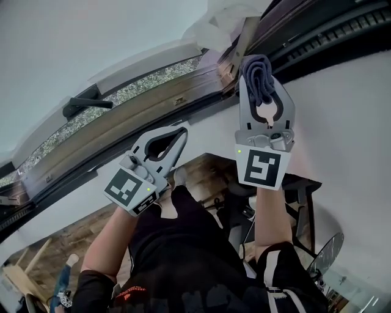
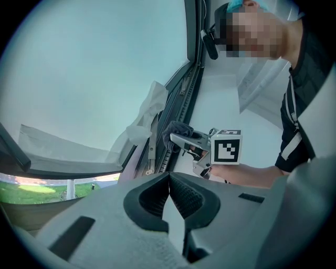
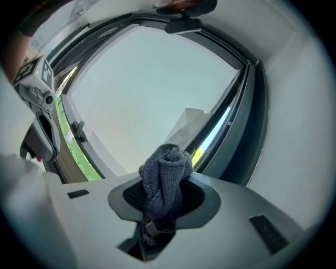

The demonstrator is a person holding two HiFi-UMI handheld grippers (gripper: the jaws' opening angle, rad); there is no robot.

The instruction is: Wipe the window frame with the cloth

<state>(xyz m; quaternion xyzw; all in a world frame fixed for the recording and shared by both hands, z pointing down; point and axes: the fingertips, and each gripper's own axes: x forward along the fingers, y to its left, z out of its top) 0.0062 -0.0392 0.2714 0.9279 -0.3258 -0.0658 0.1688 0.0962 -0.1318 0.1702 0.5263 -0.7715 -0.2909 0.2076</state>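
My right gripper [image 1: 261,85] is raised toward the upper corner of the window and is shut on a bunched dark blue-grey cloth [image 1: 256,72]. The cloth [image 3: 165,176] sticks out past the jaws, close to the dark window frame [image 1: 330,27]; I cannot tell whether it touches. The frame [image 3: 247,121] runs up the right side of the right gripper view. My left gripper [image 1: 180,133] is lower and to the left, shut with nothing in it; its jaws meet in the left gripper view [image 2: 169,177]. That view also shows the right gripper [image 2: 178,137] holding the cloth [image 2: 176,128] by the frame's track [image 2: 184,100].
A black window handle [image 1: 85,103] sits on the sash at the left. Crumpled white film [image 1: 223,18] hangs at the frame's corner. White wall [image 1: 348,122] lies to the right of the frame. Furniture and a wooden floor [image 1: 79,232] are far below.
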